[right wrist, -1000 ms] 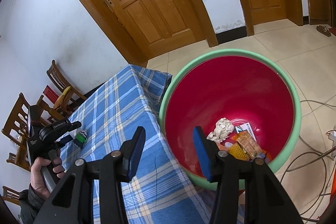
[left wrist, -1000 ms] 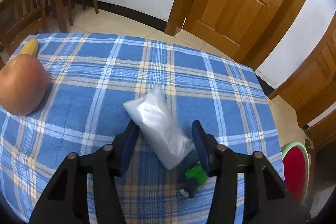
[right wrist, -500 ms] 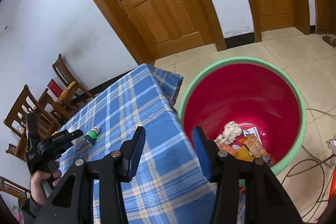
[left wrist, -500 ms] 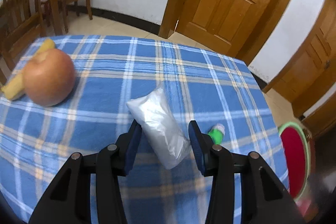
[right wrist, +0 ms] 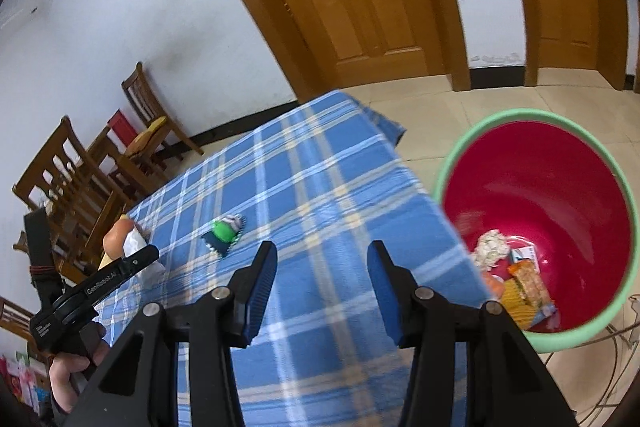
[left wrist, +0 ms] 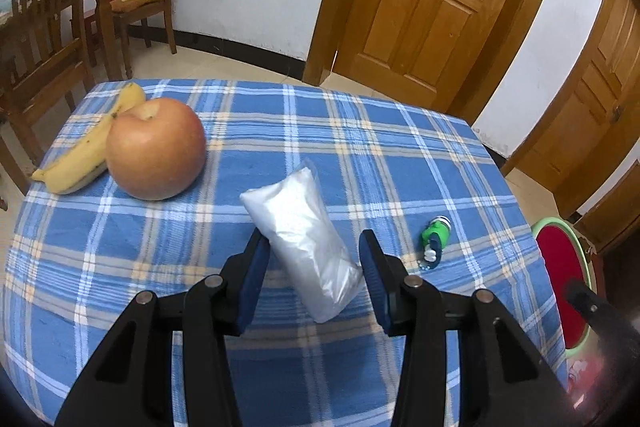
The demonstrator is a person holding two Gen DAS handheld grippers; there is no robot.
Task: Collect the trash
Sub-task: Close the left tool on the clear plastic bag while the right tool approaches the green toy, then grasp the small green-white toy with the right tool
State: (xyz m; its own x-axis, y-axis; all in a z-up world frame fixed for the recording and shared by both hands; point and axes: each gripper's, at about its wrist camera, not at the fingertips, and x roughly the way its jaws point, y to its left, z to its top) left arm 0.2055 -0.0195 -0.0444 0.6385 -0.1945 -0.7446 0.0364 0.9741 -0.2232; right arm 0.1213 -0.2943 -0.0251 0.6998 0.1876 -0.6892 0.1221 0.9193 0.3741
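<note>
Left hand-held gripper: pinching bag, frame centre
Right hand-held gripper: spread, empty, above table
Bin: right edge

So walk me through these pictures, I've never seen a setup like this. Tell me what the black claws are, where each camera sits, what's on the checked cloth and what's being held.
There is no robot here. A person holds a two-finger claw in each hand, and each claw carries a wide-angle camera looking along its fingers.

The left-hand picture looks over the left gripper. Its blue pads sit on either side of a clear plastic bag, and the bag looks clamped between them. On the blue checked tablecloth lie an apple, a banana and a small green wrapper.

The right-hand picture looks over the right gripper, which is open and holds nothing. It shows the same table from the side, the person's hand on the left claw's handle, and a red bin with a green rim on the floor, with some rubbish already inside.
</note>
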